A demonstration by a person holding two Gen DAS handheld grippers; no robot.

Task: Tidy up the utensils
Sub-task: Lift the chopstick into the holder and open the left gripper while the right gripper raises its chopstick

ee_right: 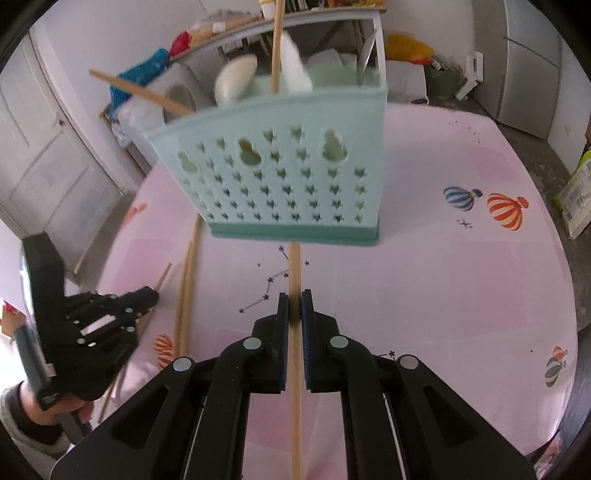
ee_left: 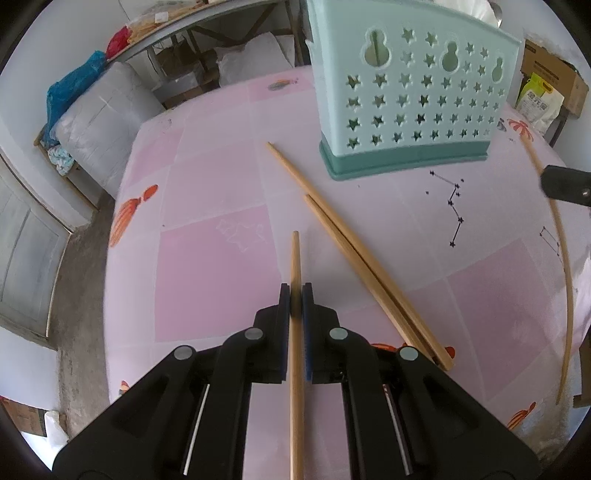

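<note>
- Lowest in the left wrist view, the left gripper (ee_left: pixel 296 291) is clamped on a wooden chopstick (ee_left: pixel 295 258) that runs straight up the middle of the frame, its tip above the pink bench (ee_left: pixel 207 266).
- Just right of it, two more chopsticks (ee_left: pixel 354 251) lie loose on the bench side by side, slanting from lower right to upper left; their far ends stop short of the holder.
- At the right edge of that view a fourth, curved-looking chopstick (ee_left: pixel 567 280) crosses the frame, with a black part of the other gripper over its upper stretch.
- In the right wrist view, the right gripper (ee_right: pixel 294 304) is clamped on its own chopstick (ee_right: pixel 294 269), which points at the base of the holder.
- At lower left there, a hand (ee_right: pixel 55 406) in a grey sleeve holds the left gripper above the loose chopsticks.
- Farther off stands the pale green utensil holder (ee_right: pixel 295 177), pierced with star holes, on a darker green base; it blocks the middle of the bench behind it.
- Chopsticks and white spoons (ee_right: pixel 236 79) stick up out of its top.
- Behind the bench, at upper left: a cluttered shelf (ee_right: pixel 221 26), white sacks and a white door (ee_right: pixel 48 166).
</note>
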